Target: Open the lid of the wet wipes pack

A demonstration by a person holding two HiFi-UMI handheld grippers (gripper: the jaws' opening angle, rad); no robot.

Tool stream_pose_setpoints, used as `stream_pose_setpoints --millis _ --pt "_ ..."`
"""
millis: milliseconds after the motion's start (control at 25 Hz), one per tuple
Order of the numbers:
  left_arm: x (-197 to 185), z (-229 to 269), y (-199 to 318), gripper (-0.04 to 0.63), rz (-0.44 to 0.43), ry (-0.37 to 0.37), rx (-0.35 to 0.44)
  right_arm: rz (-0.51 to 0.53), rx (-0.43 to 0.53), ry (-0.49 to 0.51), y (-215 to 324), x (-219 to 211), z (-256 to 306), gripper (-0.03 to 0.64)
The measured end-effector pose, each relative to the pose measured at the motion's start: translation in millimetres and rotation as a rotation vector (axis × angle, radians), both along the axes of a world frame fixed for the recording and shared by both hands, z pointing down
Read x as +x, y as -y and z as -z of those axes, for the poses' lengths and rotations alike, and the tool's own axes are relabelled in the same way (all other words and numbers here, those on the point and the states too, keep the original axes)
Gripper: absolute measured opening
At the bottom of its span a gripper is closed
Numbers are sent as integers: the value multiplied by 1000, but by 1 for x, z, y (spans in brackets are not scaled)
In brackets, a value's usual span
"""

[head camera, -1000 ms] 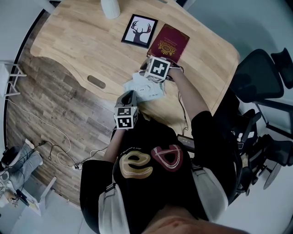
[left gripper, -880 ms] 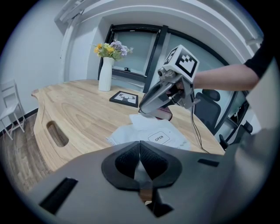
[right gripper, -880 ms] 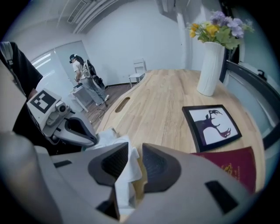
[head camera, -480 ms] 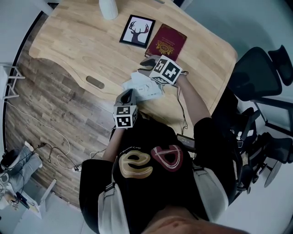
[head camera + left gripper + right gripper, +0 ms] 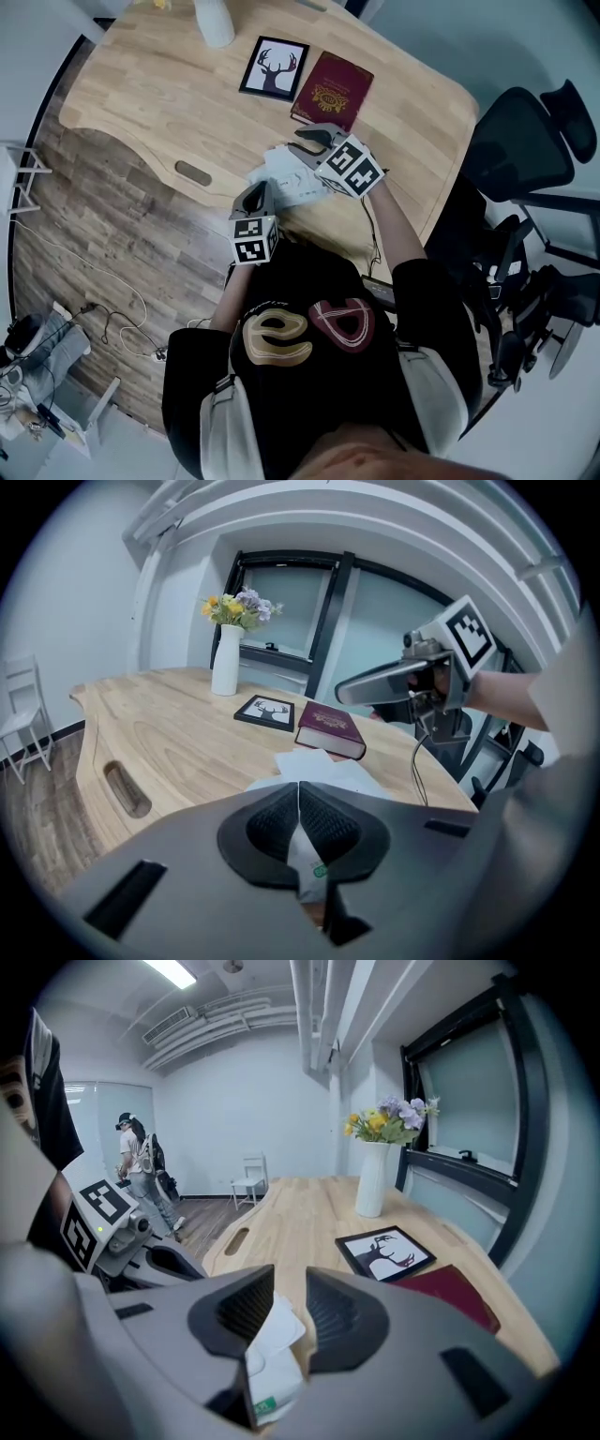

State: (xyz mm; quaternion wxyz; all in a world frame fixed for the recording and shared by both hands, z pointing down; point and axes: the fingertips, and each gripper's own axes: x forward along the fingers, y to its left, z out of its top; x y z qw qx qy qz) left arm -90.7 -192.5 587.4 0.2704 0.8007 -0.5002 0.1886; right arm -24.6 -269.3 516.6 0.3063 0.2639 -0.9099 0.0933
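Observation:
The wet wipes pack [image 5: 292, 178] is a pale soft packet lying on the wooden table [image 5: 141, 103] near its front edge. My left gripper [image 5: 261, 193] is shut on the pack's near edge, and the film shows pinched between its pads [image 5: 323, 825]. My right gripper [image 5: 306, 141] hangs above the pack's far end with its jaws apart. In the right gripper view a white flap of the pack [image 5: 272, 1335] lies below the gap, beside the left pad [image 5: 246, 1305], and bare wood shows beside the other pad. The left gripper view shows the right gripper [image 5: 361, 684] carrying nothing.
A dark red book [image 5: 332, 89] and a framed deer picture [image 5: 274, 68] lie just beyond the pack. A white vase [image 5: 214, 21] stands at the table's far edge. A cable slot [image 5: 193, 172] is left of the pack. An office chair [image 5: 525, 150] stands to the right.
My right gripper has lifted off the pack and tipped its nose upward, and it now hangs above the far end. The left gripper and the pack have stayed put.

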Motion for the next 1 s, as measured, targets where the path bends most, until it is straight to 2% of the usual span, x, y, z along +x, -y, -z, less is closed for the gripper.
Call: stream_pose_setpoints --millis 440,640,1000 --pt "-4 26 -4 17 41 -4 71 -137 82 46 -34 17 17 114" --pt "2 44 -5 17 71 -93 102 -204 97 80 -55 28 15 115" --pt "16 73 -18 17 85 -104 218 -309 130 132 -91 45 14 114"
